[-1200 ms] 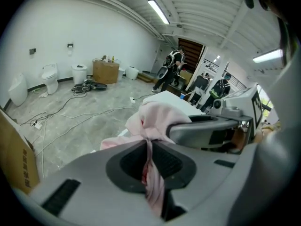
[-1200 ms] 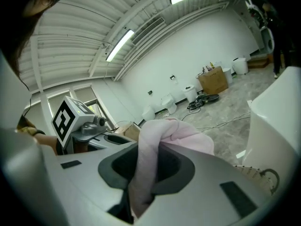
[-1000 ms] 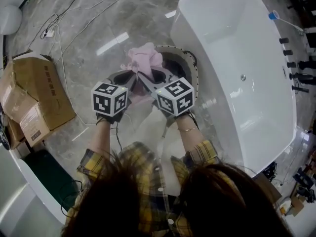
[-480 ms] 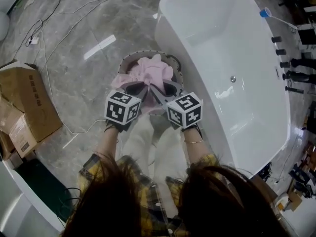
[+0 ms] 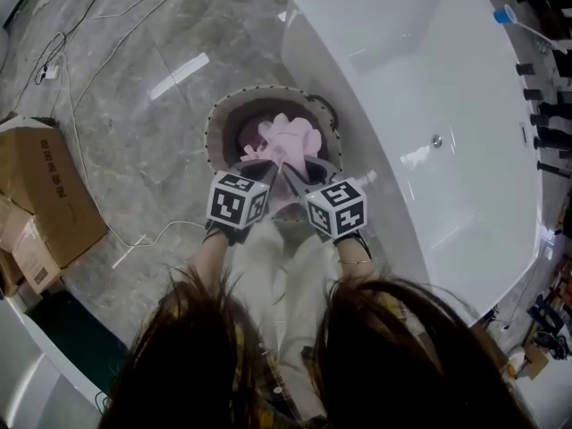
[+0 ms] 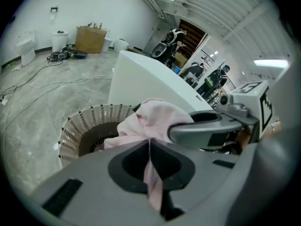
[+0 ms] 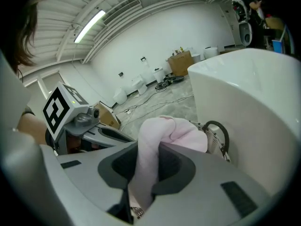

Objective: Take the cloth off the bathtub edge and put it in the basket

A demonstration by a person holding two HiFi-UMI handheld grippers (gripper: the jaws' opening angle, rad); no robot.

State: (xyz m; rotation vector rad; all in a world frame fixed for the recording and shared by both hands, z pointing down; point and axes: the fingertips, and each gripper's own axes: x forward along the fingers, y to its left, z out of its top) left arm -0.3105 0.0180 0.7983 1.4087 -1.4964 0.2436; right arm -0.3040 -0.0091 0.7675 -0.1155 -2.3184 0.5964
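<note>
Both claws have come down with the cloth since a second ago. Back then the pink bundle sat over the basket's 9 o'clock rim; now it's centred over the mouth.

- We see the cloth bunched up, pink, hanging from both claws over the basket opening. In the gripper views its top is still above rim level. We can't tell if the underside touches anything inside.
- Left claw: jaws clenched, with a thin fold of cloth pinched between the tips and trailing back toward the camera.
- Right claw: clamped on a thicker roll of the same cloth, so its jaws stand a bit apart around it.
- The two claws meet tip to tip at the basket's 6 o'clock side. Their marker cubes, left cube and right cube, sit side by side just below.
- The basket is round with a perforated wall and a dark loop handle at its 2 o'clock. It stands on the grey marble floor, tight against the white bathtub, which fills the 1 to 4 o'clock side.
- A cardboard box sits at 9 o'clock, well apart, with thin cables running across the floor between it and the basket.
- A blue-headed brush lies at the tub's far 2 o'clock corner.
</note>
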